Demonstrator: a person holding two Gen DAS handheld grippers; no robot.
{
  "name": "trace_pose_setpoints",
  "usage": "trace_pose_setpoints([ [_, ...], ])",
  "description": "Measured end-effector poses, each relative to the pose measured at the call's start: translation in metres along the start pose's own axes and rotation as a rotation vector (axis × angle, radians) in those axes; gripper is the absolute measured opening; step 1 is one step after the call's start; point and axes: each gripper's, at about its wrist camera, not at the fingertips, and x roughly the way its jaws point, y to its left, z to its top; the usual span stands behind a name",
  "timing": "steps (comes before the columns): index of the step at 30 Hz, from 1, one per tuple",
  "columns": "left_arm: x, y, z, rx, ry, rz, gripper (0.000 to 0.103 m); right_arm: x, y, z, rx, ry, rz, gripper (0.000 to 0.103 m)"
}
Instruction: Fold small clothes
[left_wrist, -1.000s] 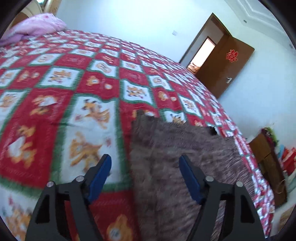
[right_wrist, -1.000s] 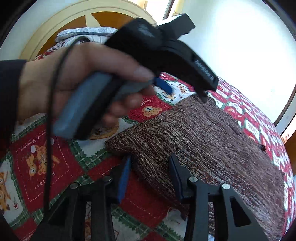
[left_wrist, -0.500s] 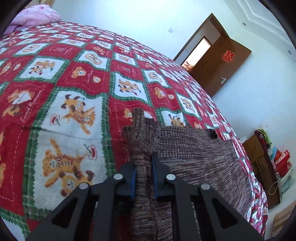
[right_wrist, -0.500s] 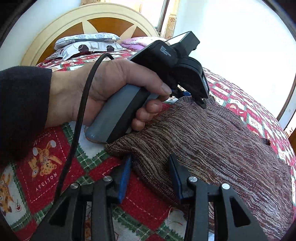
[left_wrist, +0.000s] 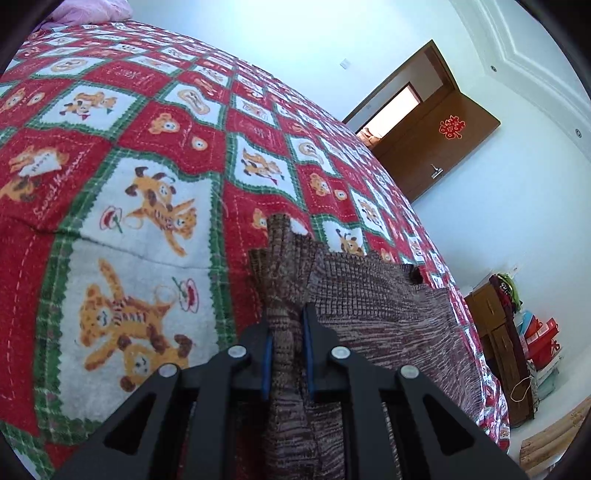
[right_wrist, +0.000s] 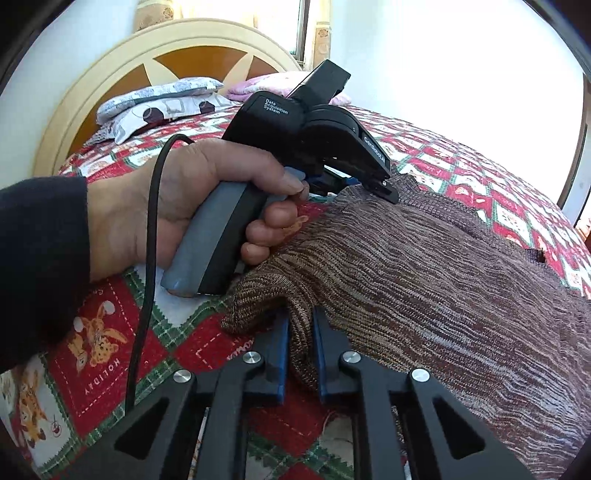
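Left gripper (left_wrist: 287, 350) is pinched onto a bunched ridge of the brown knit garment (left_wrist: 369, 295), right at its edge. Right gripper (right_wrist: 300, 349) is still closing, with the knit's near corner already squeezed between its blue pads (right_wrist: 282, 354). The garment lies spread over the red teddy-bear bedspread (left_wrist: 147, 147), mostly flat beyond the two grips. Looks soft, floppy and light, probably stretchy, so it'll sag between the grips. I'd say holding both corners along one edge is the way to go.
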Motion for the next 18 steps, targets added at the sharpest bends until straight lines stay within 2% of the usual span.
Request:
trace_pose_setpoints([
  [4, 0.0, -0.001, 0.0, -0.002, -0.001, -0.003, 0.014, -0.001, -0.001, 0.003, 0.011, 0.007, 0.003, 0.01],
  [9, -0.003, -0.01, 0.001, 0.033, -0.01, 0.046, 0.012, -0.014, -0.011, 0.003, 0.043, -0.033, 0.006, 0.009],
  [18, -0.016, -0.039, 0.011, -0.025, -0.049, 0.0, 0.012, -0.053, -0.054, -0.005, 0.111, -0.091, -0.02, 0.008],
])
